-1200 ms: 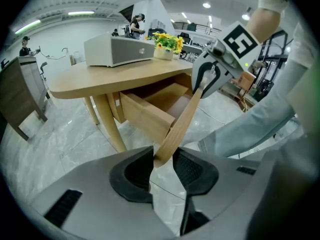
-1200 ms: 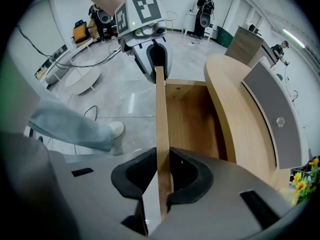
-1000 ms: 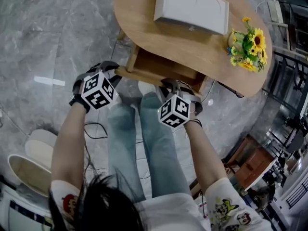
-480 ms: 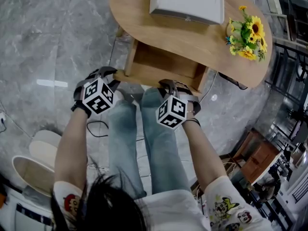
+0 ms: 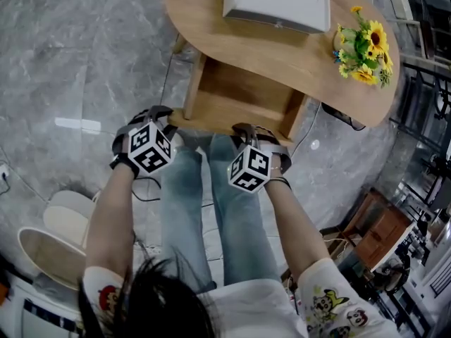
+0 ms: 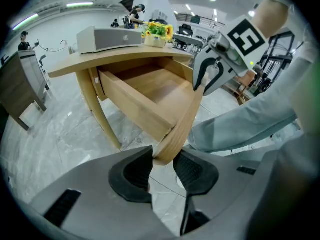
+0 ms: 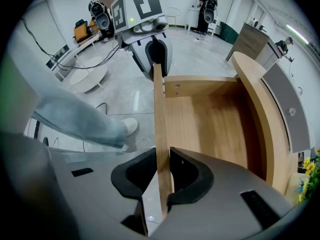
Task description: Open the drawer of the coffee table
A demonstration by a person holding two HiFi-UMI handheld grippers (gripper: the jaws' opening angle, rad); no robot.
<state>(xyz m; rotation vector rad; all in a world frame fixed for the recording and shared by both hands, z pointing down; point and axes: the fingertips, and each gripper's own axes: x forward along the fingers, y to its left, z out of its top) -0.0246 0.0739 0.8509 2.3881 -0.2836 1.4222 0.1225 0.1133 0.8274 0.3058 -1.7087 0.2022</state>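
The oval wooden coffee table (image 5: 282, 55) has its drawer (image 5: 239, 94) pulled well out toward me, the inside bare. My left gripper (image 5: 168, 120) is shut on the left end of the drawer's front panel (image 6: 182, 124); in the left gripper view the pads (image 6: 137, 169) pinch the panel's corner at the left gripper (image 6: 162, 159). My right gripper (image 5: 258, 134) is shut on the panel's right end; in the right gripper view the thin board (image 7: 159, 119) runs between the jaws of the right gripper (image 7: 162, 170). Each gripper shows in the other's view.
A grey box (image 5: 276, 2) and a bunch of sunflowers (image 5: 363, 51) stand on the tabletop. My legs in jeans (image 5: 211, 203) are just behind the drawer front. Pale round items (image 5: 49, 238) lie on the marble floor at left, wooden furniture (image 5: 373, 234) at right.
The drawer has slid further out from under the tabletop toward me. Both grippers have moved back with its front panel, still gripping it.
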